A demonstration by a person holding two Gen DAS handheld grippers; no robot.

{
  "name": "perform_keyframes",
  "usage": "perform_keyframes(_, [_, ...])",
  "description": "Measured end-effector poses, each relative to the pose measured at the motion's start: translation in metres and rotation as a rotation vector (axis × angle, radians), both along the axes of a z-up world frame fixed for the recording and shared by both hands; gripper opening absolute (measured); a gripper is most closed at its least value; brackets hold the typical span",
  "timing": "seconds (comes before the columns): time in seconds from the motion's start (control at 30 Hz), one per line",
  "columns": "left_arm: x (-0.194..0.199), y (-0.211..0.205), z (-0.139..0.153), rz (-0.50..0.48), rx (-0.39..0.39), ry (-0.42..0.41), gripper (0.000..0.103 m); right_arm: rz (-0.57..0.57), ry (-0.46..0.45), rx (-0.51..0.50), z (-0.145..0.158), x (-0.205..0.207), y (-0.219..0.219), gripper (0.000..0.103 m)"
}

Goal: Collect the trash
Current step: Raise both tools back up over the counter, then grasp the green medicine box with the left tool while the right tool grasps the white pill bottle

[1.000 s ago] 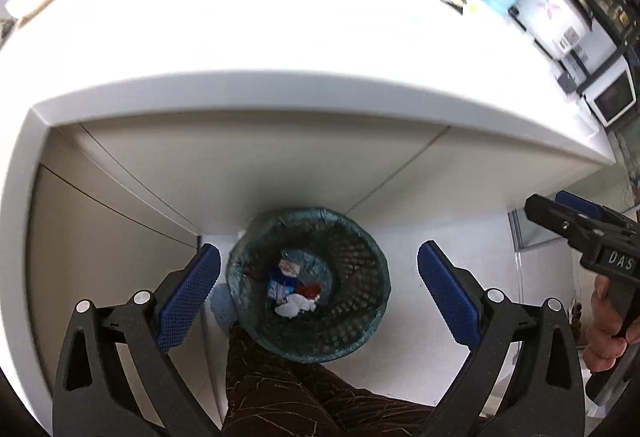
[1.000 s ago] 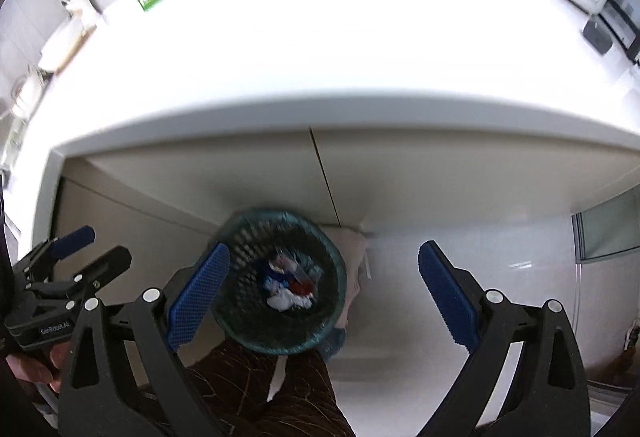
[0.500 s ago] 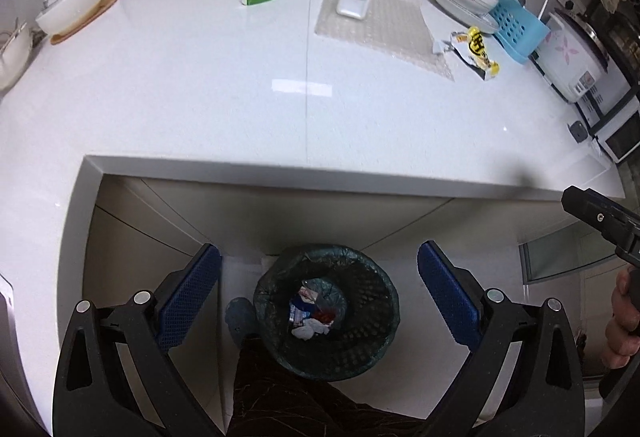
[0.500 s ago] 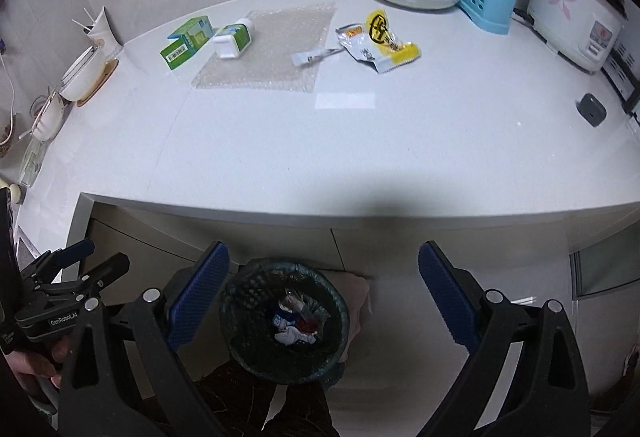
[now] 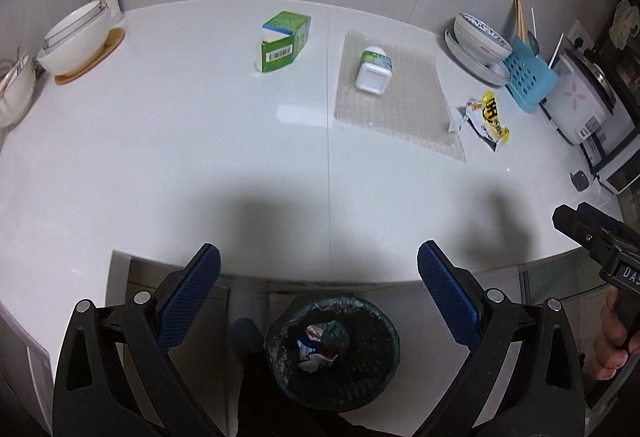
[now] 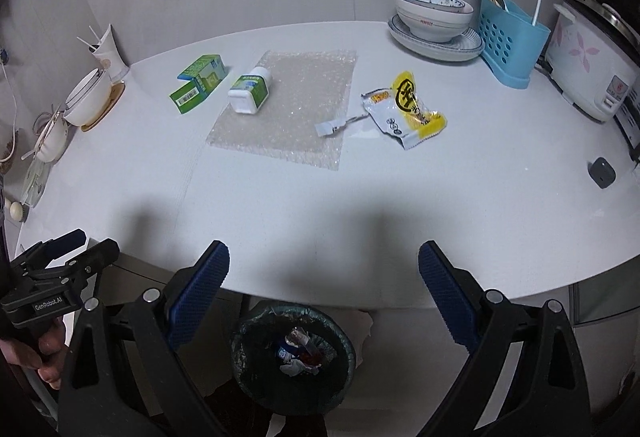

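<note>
Two hand-held grippers hover at the near edge of a white counter (image 6: 480, 205), both with blue-padded jaws spread wide and gripping nothing: the left gripper (image 5: 318, 293) and the right gripper (image 6: 324, 289). Four pieces of trash lie far beyond them: one green carton (image 6: 198, 83), one white bottle (image 6: 250, 89) lying on one bubble-wrap sheet (image 6: 296, 117), and one yellow snack wrapper (image 6: 408, 109) to the right, with a torn strip (image 6: 334, 125) beside it. One mesh trash bin (image 6: 256, 369) stands on the floor below, between the fingers in both views, holding what appears to be crumpled scraps. Two stacked bowls sit far right.
</note>
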State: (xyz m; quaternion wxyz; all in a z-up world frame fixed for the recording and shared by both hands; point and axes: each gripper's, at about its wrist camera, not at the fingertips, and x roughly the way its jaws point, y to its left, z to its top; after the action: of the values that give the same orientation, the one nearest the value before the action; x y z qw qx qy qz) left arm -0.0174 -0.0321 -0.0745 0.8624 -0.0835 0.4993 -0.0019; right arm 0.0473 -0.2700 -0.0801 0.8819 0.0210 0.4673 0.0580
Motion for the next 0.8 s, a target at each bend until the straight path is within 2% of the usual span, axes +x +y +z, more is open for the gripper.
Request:
perform_keyframes(0.4, [0.081, 0.034, 0.015, -0.025, 0.003, -0.002, 0.096, -0.050, 0.005, -0.008, 0.021, 0.067, 0.025, 0.091])
perform_keyframes(0.8, [0.168, 0.068, 0.005, -0.046, 0.013, 0.026, 0.096, -0.060, 0.051, -0.030, 0.014, 0.134, 0.069, 0.091])
